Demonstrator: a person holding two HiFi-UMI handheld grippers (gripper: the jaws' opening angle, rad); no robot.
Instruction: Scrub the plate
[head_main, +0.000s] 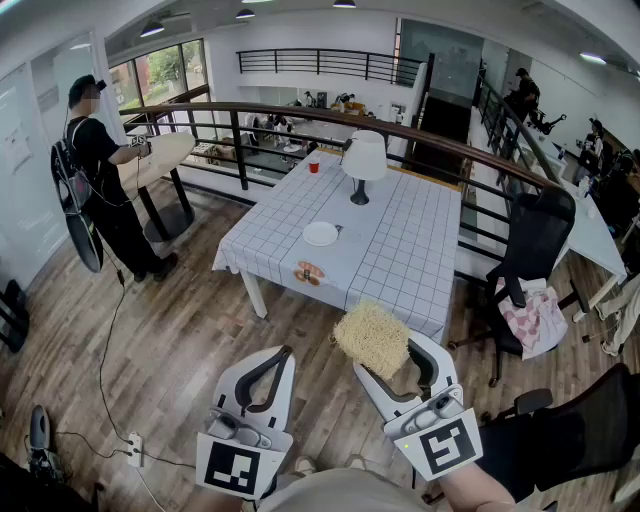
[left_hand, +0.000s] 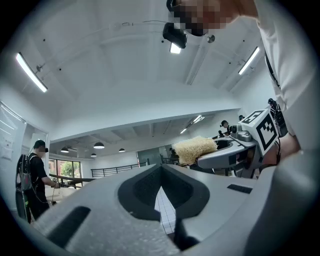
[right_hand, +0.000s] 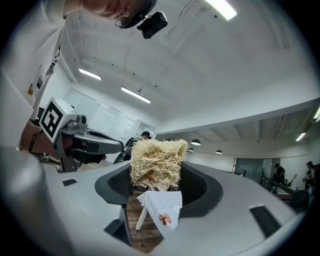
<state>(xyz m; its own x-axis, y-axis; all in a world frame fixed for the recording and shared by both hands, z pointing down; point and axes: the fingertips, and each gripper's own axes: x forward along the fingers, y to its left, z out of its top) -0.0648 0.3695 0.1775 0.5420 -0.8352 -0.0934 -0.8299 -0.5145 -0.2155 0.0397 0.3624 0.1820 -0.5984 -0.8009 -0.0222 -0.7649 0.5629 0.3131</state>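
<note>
A white plate lies near the front of a table with a checked cloth, well ahead of both grippers. My right gripper is shut on a pale yellow loofah scrubber, which sticks out past its fingertips; in the right gripper view the scrubber fills the jaws above the distant table. My left gripper is held low beside it, shut with nothing in it. In the left gripper view its jaws meet at the tips, and the scrubber shows to the right.
A white lamp and a red cup stand farther back on the table, a small brown item near its front edge. A black office chair with cloth is to the right. A person stands at the left by a railing. Power strip and cable on the wooden floor.
</note>
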